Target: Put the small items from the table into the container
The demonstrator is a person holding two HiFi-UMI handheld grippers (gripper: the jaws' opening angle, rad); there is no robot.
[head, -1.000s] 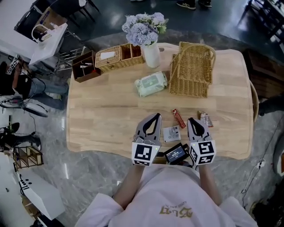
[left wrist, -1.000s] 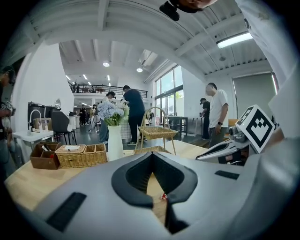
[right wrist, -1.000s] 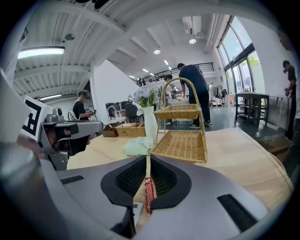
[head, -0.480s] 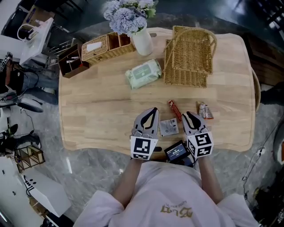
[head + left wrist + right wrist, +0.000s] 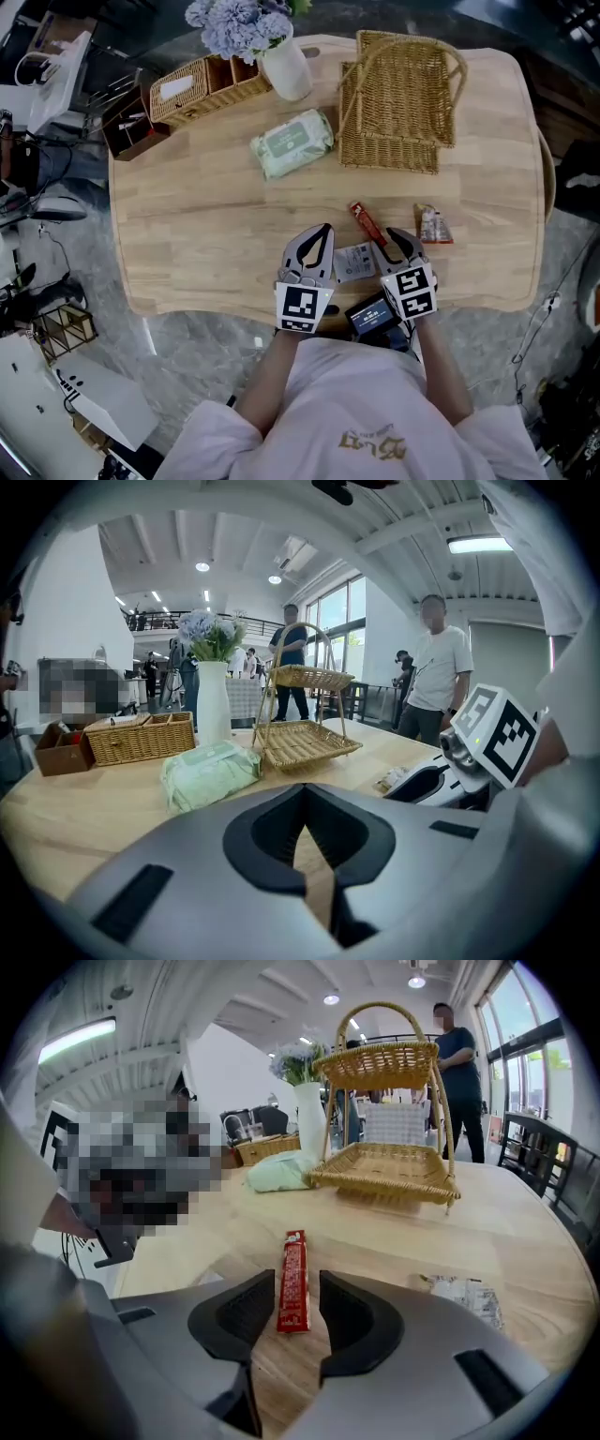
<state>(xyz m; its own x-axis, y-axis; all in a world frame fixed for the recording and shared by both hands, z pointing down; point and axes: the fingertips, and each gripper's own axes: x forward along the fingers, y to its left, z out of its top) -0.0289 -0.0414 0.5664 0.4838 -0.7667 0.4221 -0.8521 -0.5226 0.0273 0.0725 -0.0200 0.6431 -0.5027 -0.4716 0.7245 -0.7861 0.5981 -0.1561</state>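
On the pale wooden bench [image 5: 187, 244], front edge, the right claw [image 5: 294, 1285] is opening astride a slim red packet [image 5: 294, 1246]; the left claw [image 5: 305, 794] is pressed together.

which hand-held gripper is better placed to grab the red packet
Right: the right hand-held gripper has its jaws opening with the red packet between them. The left hand-held gripper is shut.

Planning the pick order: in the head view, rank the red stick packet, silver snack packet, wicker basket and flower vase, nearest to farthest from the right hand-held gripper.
Right hand-held gripper, jaws opening:
1. Red stick packet, its near end between the jaws.
2. Silver snack packet, just to the right.
3. Wicker basket, ahead at the far edge.
4. Flower vase, far edge, leftward.
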